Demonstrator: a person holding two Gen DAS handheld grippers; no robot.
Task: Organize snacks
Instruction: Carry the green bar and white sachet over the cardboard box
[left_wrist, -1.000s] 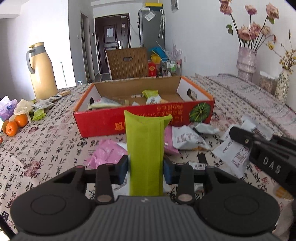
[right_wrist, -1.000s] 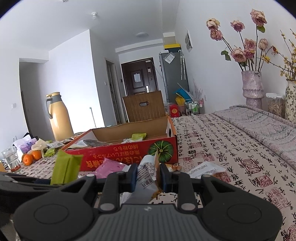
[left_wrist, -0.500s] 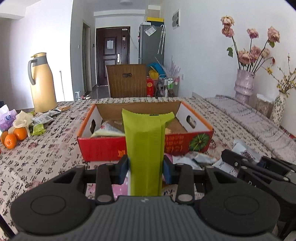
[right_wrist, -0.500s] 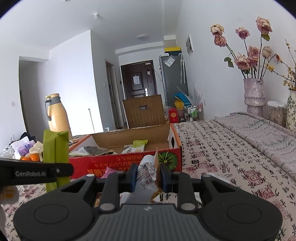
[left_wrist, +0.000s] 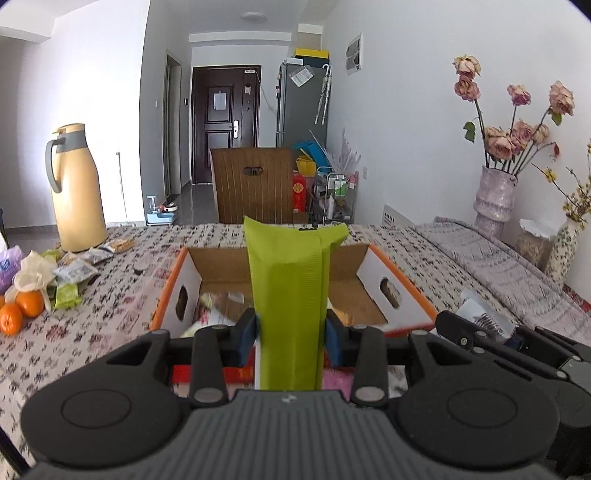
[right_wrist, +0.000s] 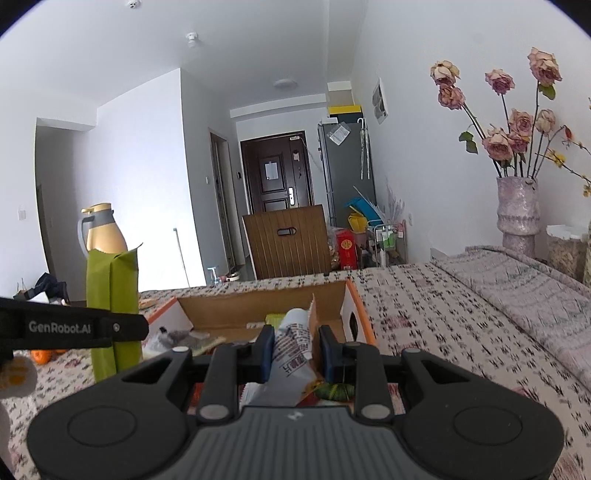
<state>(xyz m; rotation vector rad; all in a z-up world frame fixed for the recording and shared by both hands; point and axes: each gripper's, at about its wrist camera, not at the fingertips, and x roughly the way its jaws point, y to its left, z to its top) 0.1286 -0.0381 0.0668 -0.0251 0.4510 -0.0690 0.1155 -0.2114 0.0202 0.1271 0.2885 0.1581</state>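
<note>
A: What does each tool pinch?

B: The left tool (left_wrist: 291, 334) pinches the green packet (left_wrist: 288, 295) upright; the right tool (right_wrist: 294, 352) pinches a white packet (right_wrist: 291, 347). The box (left_wrist: 402, 291) is at 12 o'clock.

Tall green packet (left_wrist: 290, 306) upright, pinched in my left claw (left_wrist: 291, 334), crumpled white printed packet (right_wrist: 293, 345) in my right claw (right_wrist: 295, 350), both above the open red cardboard box (left_wrist: 406, 291) holding other snacks.
</note>
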